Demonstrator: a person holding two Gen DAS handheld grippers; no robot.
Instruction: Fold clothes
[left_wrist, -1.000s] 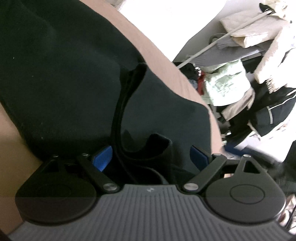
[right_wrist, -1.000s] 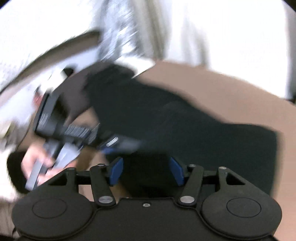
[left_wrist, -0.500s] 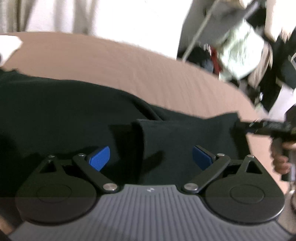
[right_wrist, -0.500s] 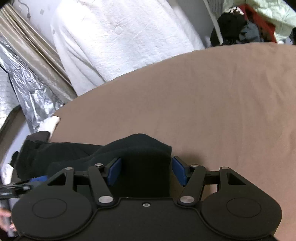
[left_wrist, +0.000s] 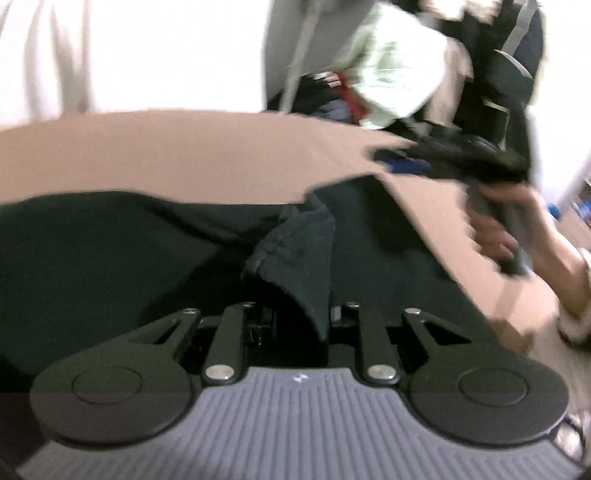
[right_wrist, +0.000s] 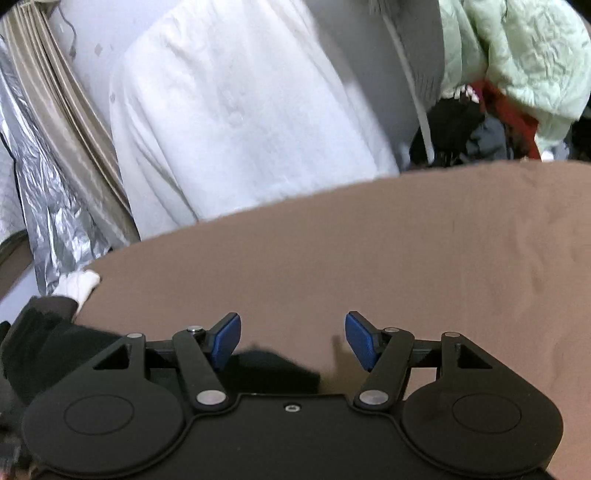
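Left wrist view first: our left gripper (left_wrist: 295, 314) has its jaws closing, drawn in narrow around a hemmed fold of the black garment (left_wrist: 299, 251), which stands up between the fingers and is pinched there. To either side, the rest of the dark cloth spreads flat over the brown bed cover (left_wrist: 184, 147), reaching from the left edge to a corner at the right. Further right, blurred, our right hand (left_wrist: 506, 229) grips the handle of the right gripper (left_wrist: 413, 162), which hovers over the garment's far corner. Behind the bed a white sheet hangs at the left and a heap of clothes (left_wrist: 399, 74) sits at the right.

Right wrist view: at the far left a strip of the black garment lies by the bed's edge, near a crinkled silver cover (right_wrist: 48, 192). At centre our right gripper's blue pads (right_wrist: 226, 339) stand wide and are opening, with nothing pressed between them; a dark corner of cloth lies under the left finger, bare brown cover ahead.
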